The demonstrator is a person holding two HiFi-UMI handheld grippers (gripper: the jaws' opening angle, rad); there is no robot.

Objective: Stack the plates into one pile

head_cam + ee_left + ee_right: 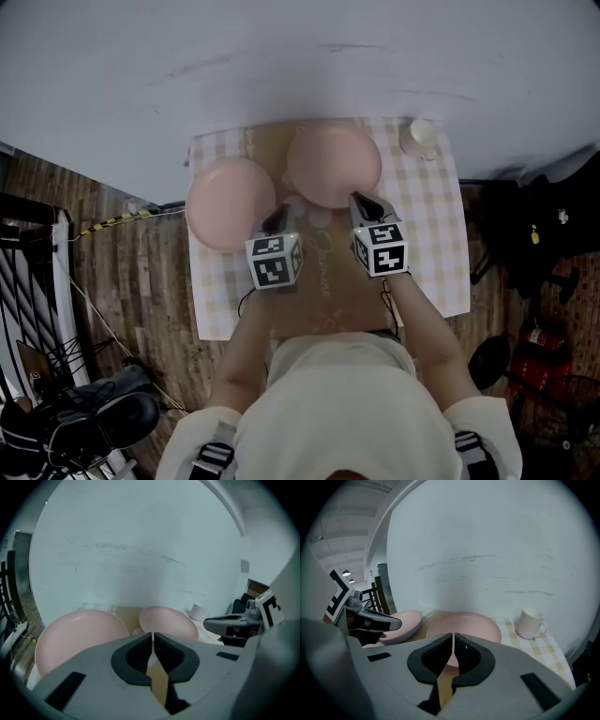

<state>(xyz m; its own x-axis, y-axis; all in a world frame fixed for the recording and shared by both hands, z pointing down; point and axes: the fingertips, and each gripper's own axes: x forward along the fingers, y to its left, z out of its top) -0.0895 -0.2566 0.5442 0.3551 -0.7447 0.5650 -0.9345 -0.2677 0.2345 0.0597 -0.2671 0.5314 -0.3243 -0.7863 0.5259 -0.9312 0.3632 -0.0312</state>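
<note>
Left hand-held gripper and right hand-held gripper: jaws pressed together, nothing between them, both held above the surface. Two pink plates lie side by side there, apart: left plate, right plate. One white mug stands at the far right corner.

Straight ahead of the right gripper a pink plate fills the way. A white mug stands beyond and right of its jaws, close to the wall that closes off the far side. Left of the left gripper lies a second pink plate. Between the two plates only a narrow strip of brown tabletop stays free. The checked cloth right of the right jaws is bare.
</note>
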